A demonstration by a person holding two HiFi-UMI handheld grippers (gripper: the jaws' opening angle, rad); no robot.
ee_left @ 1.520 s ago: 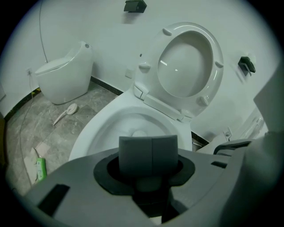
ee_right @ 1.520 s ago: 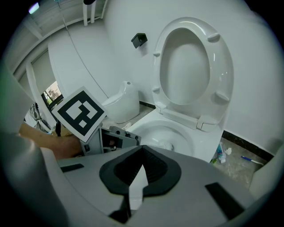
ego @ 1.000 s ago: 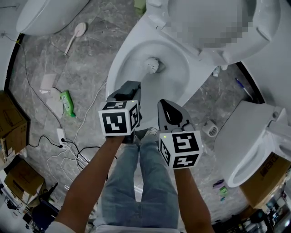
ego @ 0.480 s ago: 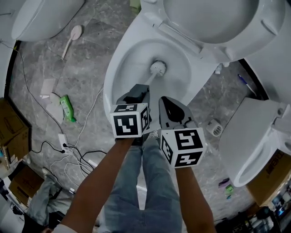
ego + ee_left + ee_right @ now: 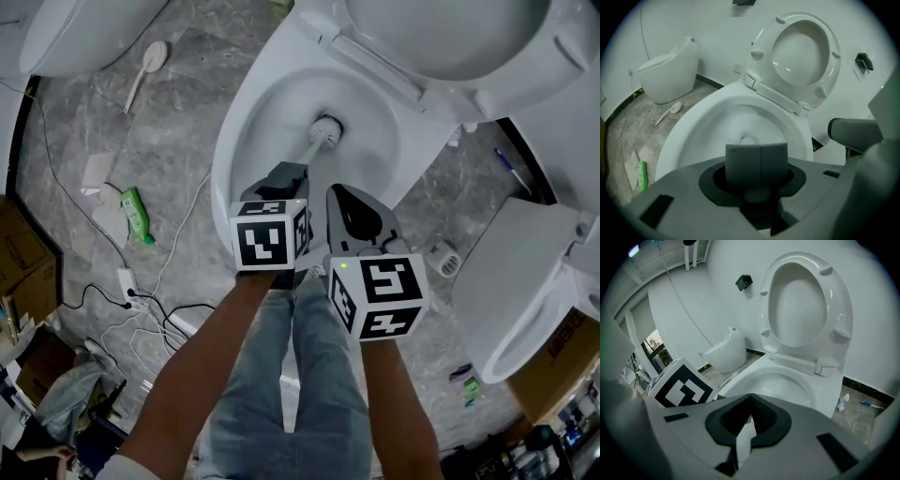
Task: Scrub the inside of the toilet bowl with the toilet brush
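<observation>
The white toilet bowl point(image 5: 246, 112) lies open below me, its seat and lid point(image 5: 450, 37) raised. A toilet brush has its white head point(image 5: 325, 128) down at the bottom of the bowl, with the pale handle point(image 5: 309, 152) slanting back to my left gripper point(image 5: 286, 173), which is shut on it. In the left gripper view the left gripper point(image 5: 757, 161) hides most of the handle, and the brush head point(image 5: 747, 139) shows just past it. My right gripper point(image 5: 339, 192) hovers beside it over the bowl's near rim, shut with nothing held. The bowl point(image 5: 783, 383) shows past the right gripper point(image 5: 750, 397).
A second toilet point(image 5: 84, 28) stands at the far left and a third point(image 5: 525, 281) at the right. On the grey floor lie a white brush point(image 5: 145, 70), a green bottle point(image 5: 138, 214), cables point(image 5: 141, 300), a pen point(image 5: 511, 169) and cardboard boxes point(image 5: 23, 253).
My left gripper has shifted right with the brush, and the brush head has moved slightly across the bottom of the bowl. The right gripper has barely moved.
</observation>
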